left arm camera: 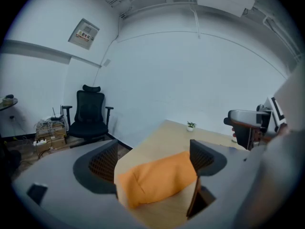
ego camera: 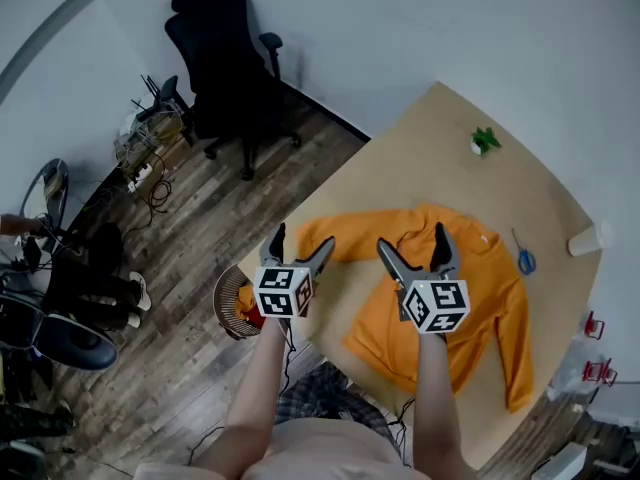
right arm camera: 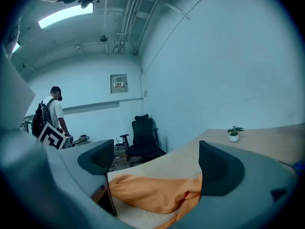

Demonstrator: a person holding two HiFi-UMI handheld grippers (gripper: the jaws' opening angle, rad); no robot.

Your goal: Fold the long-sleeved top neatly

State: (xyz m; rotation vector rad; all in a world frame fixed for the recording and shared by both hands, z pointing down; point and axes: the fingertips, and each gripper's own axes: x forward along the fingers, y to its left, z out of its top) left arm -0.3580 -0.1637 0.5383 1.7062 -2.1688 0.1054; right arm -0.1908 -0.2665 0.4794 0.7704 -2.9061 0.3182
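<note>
orange top spread flat, both grippers open above it

head view: the long-sleeved top (ego camera: 490, 278) lies unfolded on the tan table (ego camera: 430, 148), one sleeve (ego camera: 345, 240) reaching to my left. i hold the left gripper (ego camera: 302, 240) and right gripper (ego camera: 412, 243) over its near side, clear of the cloth, probably to choose a first fold.

left gripper view: the jaws stand wide apart with nothing held, and the sleeve end lies below them.

right gripper view: these jaws are also apart and empty, with orange cloth underneath, untouched.
</note>
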